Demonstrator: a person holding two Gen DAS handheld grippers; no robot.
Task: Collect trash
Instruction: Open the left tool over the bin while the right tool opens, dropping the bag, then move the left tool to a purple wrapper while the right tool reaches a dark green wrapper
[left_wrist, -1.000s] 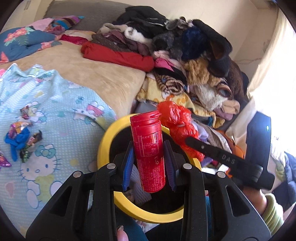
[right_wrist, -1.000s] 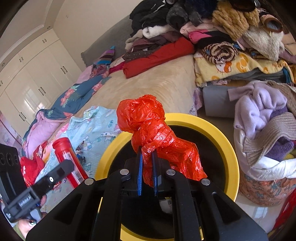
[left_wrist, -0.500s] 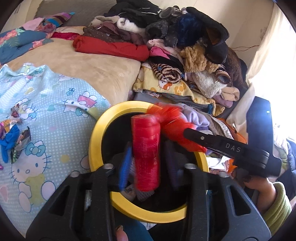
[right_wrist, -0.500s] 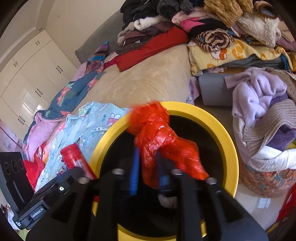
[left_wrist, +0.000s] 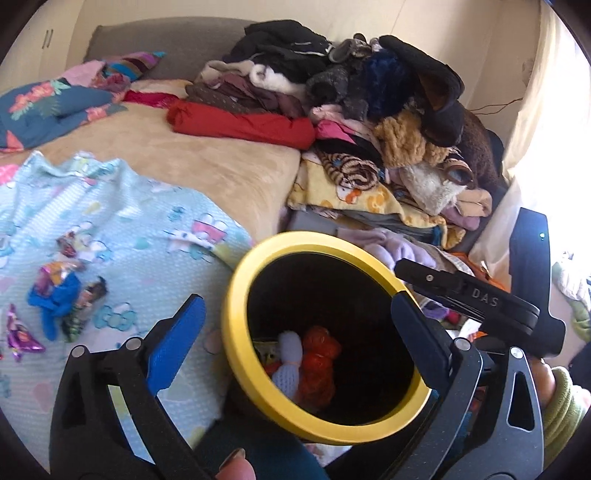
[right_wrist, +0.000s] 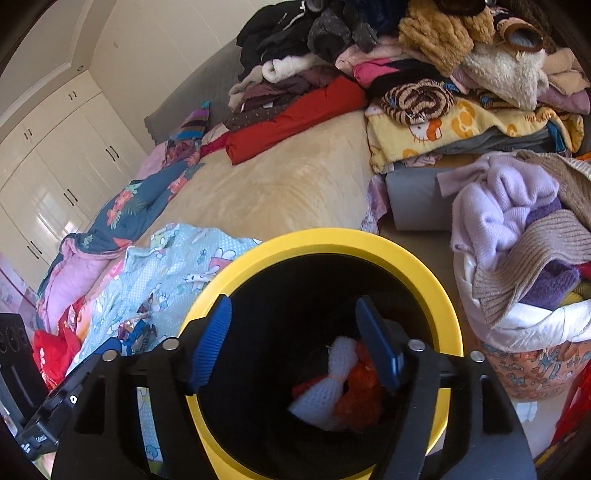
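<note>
Two tools, left tool and right tool, hang over the bin at lower centre, jaws opening with nothing between them, so trash drops in: an orange bag lies inside, while wrappers wait on the bed at left.

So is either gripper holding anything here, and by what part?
Nothing held. Left gripper and right gripper are both opening, empty, over the bin.
</note>
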